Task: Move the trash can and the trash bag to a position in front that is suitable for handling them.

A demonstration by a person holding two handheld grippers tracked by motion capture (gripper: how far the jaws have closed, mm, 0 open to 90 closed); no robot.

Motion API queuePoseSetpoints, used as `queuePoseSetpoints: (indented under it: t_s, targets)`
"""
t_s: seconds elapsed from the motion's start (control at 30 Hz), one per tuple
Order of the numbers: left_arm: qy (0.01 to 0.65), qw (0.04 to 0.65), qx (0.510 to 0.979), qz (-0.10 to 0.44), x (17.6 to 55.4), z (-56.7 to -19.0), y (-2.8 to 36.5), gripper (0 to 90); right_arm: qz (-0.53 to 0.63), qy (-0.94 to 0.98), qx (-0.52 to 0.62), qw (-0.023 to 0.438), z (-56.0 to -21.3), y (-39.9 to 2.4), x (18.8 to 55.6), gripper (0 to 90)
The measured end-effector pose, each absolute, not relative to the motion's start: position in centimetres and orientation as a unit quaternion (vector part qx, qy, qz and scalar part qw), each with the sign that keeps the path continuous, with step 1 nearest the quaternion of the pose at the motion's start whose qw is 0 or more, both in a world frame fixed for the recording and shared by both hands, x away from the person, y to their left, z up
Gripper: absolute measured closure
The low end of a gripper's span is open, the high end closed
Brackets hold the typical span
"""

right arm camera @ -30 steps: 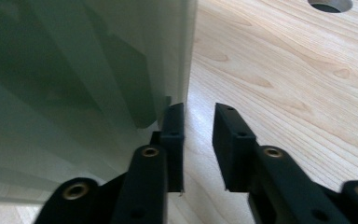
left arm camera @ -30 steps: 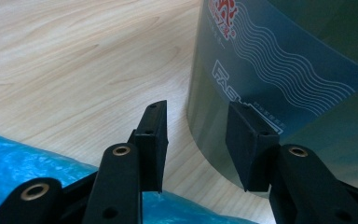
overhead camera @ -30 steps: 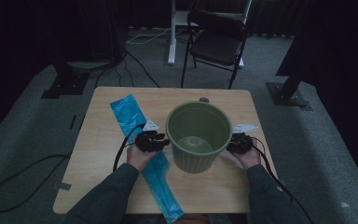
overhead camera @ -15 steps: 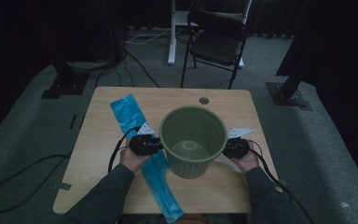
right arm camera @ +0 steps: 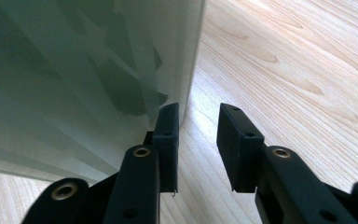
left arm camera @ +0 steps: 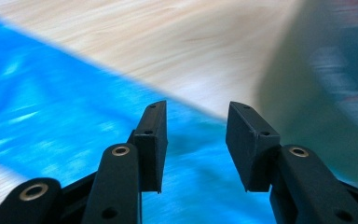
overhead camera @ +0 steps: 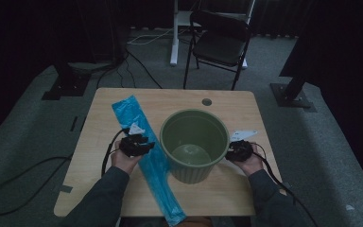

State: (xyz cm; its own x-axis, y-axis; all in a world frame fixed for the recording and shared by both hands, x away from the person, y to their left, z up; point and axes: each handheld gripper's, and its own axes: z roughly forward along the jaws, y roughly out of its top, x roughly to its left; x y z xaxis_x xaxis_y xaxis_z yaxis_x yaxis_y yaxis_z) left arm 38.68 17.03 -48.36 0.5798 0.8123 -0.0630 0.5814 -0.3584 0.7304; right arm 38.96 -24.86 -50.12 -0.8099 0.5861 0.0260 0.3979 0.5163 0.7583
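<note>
A green plastic bucket (overhead camera: 194, 144) stands upright in the middle of the wooden table (overhead camera: 246, 104). A long blue plastic bag (overhead camera: 127, 111) lies flat along the table to its left. My left gripper (overhead camera: 146, 144) hovers over the blue bag (left arm camera: 51, 107), a short way from the bucket's wall (left arm camera: 317, 93). Its jaws (left arm camera: 196, 112) have just been opening and nothing is between them. My right gripper (overhead camera: 231, 151) sits at the bucket's right side. Its jaws (right arm camera: 198, 112) have just been opening too; they hold nothing, with the bucket wall (right arm camera: 74, 70) right beside the left jaw.
A small round hole (overhead camera: 207, 101) sits in the tabletop behind the bucket. A black folding chair (overhead camera: 220, 42) and a white stand stand beyond the far edge. Cables trail over the grey carpet on the left.
The bucket has come slightly nearer the front edge, uncovering the hole behind it. My left gripper has drawn away to the left over the blue bag. The right gripper stays beside the bucket.
</note>
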Motion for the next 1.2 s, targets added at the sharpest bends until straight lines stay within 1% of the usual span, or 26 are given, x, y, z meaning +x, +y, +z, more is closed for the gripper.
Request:
queuePoseSetpoints:
  t_s: [0.07, 0.13, 0.17, 0.3, 0.4, 0.47, 0.53, 0.6, 0.73, 0.8, 0.93, 0.97, 1.0, 1.03, 1.2]
  targets:
    - [0.461, 0.357, 0.793, 0.175, 39.3, -48.7, 18.8, 58.2, 0.398, 0.863, 0.288, 0.119, -50.2, -24.9, 39.0, 66.4]
    - [0.47, 0.353, 0.789, 0.179, 39.6, -48.9, 19.4, 57.8, 0.397, 0.862, 0.289, 0.12, -50.3, -25.0, 39.1, 65.5]
    - [0.489, 0.342, 0.781, 0.183, 40.0, -49.4, 20.3, 57.4, 0.397, 0.862, 0.29, 0.12, -50.3, -25.0, 39.1, 65.5]
    - [0.51, 0.328, 0.775, 0.18, 40.5, -50.3, 21.1, 57.0, 0.398, 0.862, 0.291, 0.12, -50.2, -25.1, 39.1, 65.4]
    - [0.506, 0.312, 0.784, 0.178, 40.7, -51.2, 21.1, 56.1, 0.398, 0.861, 0.291, 0.119, -50.2, -25.2, 39.1, 65.5]
    - [0.488, 0.302, 0.801, 0.171, 40.8, -51.8, 20.4, 54.1, 0.398, 0.861, 0.294, 0.119, -50.3, -25.4, 39.1, 65.5]
    - [0.488, 0.302, 0.801, 0.171, 40.8, -51.8, 20.4, 53.5, 0.398, 0.861, 0.294, 0.118, -50.3, -25.4, 39.1, 65.5]
    - [0.465, 0.279, 0.822, 0.172, 40.9, -52.5, 19.3, 53.3, 0.399, 0.86, 0.296, 0.118, -50.3, -25.6, 39.1, 65.5]
    - [0.465, 0.281, 0.822, 0.175, 41.0, -52.8, 19.3, 54.1, 0.401, 0.858, 0.297, 0.119, -50.2, -25.7, 39.1, 65.5]
    - [0.47, 0.281, 0.818, 0.176, 41.1, -52.8, 19.5, 58.3, 0.401, 0.859, 0.297, 0.118, -50.2, -25.7, 39.1, 65.5]
    - [0.477, 0.281, 0.814, 0.177, 41.2, -52.8, 19.9, 69.8, 0.398, 0.86, 0.297, 0.117, -50.3, -25.6, 39.2, 65.6]
    - [0.484, 0.281, 0.809, 0.18, 41.4, -52.8, 20.2, 69.8, 0.398, 0.86, 0.297, 0.117, -50.3, -25.6, 39.2, 65.7]
    - [0.488, 0.279, 0.807, 0.181, 41.5, -52.7, 20.4, 73.9, 0.398, 0.86, 0.297, 0.117, -50.3, -25.6, 39.2, 65.8]
    - [0.493, 0.278, 0.804, 0.184, 41.6, -52.8, 20.5, 75.9, 0.398, 0.86, 0.297, 0.116, -50.3, -25.6, 39.2, 65.9]
    - [0.508, 0.273, 0.793, 0.197, 42.3, -52.8, 21.4, 79.4, 0.394, 0.862, 0.297, 0.116, -50.5, -25.5, 39.2, 65.9]
